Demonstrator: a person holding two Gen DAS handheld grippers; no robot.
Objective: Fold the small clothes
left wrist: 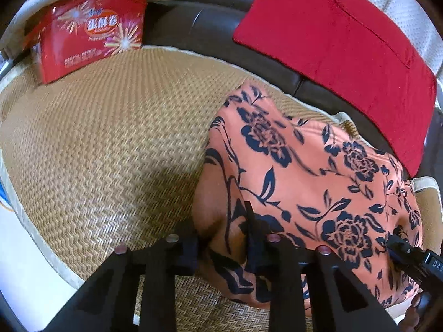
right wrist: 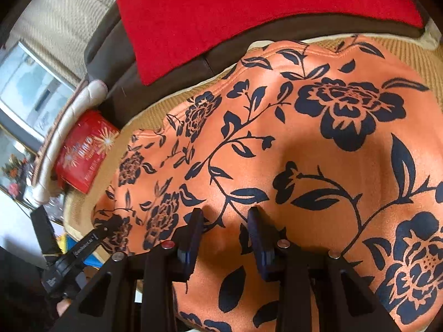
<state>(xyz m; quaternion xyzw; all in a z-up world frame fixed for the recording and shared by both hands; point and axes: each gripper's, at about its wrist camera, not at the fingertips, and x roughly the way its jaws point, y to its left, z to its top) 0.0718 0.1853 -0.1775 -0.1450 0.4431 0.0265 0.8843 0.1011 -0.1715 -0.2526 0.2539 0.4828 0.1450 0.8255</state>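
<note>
Over on the far left, a red snack box (left wrist: 91,31) is sitting at the back corner of the woven mat (left wrist: 110,144), well apart from the action. Moving in, the left gripper (left wrist: 221,238) is working at the near left edge of the orange floral garment (left wrist: 304,166), which is lying spread over the right half of the mat. Its fingers are standing apart with a bunched fold of the cloth edge sitting in the gap; one finger (left wrist: 253,235) is lying against the fabric, the other is just off the edge over the mat. Whether they are actually pinching, I cannot tell. Behind the garment, a red cushion (left wrist: 332,41) is leaning on the dark sofa back. Further right, the right gripper (right wrist: 225,238) is hovering low over the garment (right wrist: 304,152), fingers spread, orange cloth showing flat between them and nothing caught in them.
</note>
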